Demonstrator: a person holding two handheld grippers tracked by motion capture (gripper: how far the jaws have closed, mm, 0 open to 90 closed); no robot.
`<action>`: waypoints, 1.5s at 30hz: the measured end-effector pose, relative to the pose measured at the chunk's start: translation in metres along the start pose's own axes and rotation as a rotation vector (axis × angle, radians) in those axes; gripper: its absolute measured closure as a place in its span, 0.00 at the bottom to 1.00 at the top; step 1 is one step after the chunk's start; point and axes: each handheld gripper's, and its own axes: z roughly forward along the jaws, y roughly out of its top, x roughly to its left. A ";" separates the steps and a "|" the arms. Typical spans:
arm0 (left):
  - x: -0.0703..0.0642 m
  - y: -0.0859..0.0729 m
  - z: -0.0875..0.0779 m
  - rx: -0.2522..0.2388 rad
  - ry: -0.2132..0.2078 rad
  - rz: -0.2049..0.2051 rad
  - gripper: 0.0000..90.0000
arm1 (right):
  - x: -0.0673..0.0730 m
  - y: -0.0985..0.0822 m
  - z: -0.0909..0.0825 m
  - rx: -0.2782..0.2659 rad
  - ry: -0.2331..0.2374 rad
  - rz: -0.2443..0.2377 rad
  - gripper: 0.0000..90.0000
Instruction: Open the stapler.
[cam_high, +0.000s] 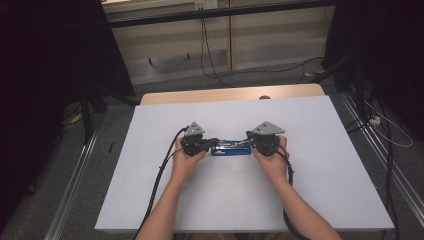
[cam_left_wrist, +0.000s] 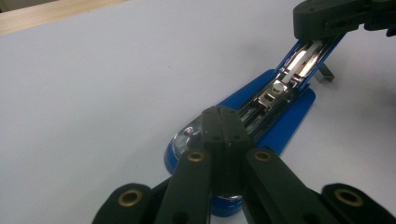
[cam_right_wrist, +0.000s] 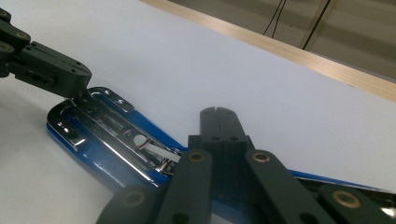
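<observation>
Item: blue plastic-and-chrome stapler (cam_high: 231, 148), hinged open, lying flat at the centre of the high view on the white sheet-covered surface (cam_high: 320, 190).

Nearest, the person's forearms are entering from the bottom edge. Left tool (cam_high: 212, 141), jaws pressed together, is resting its tip on the stapler's rounded chrome end (cam_left_wrist: 187, 135). Right tool (cam_high: 248, 141), likewise closed with nothing clamped between its jaws, is bearing on the opposite end.

Handling, judged: rigid, moderately heavy, slick chrome; sprung magazine (cam_right_wrist: 140, 140) probably snapping if released. Best taken by the blue base edges.

Farther: wooden edge (cam_high: 225, 94), cables on grey floor (cam_high: 210, 70).
</observation>
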 end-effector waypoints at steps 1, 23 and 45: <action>0.000 0.000 0.000 0.000 0.001 0.000 1.00 | 0.000 0.000 0.000 0.000 0.002 -0.001 1.00; 0.000 0.000 0.000 -0.002 0.000 -0.006 1.00 | -0.005 -0.010 0.002 0.021 0.016 0.012 1.00; 0.000 0.002 -0.005 -0.052 -0.055 -0.063 0.84 | -0.013 -0.020 -0.024 0.028 0.037 0.016 0.90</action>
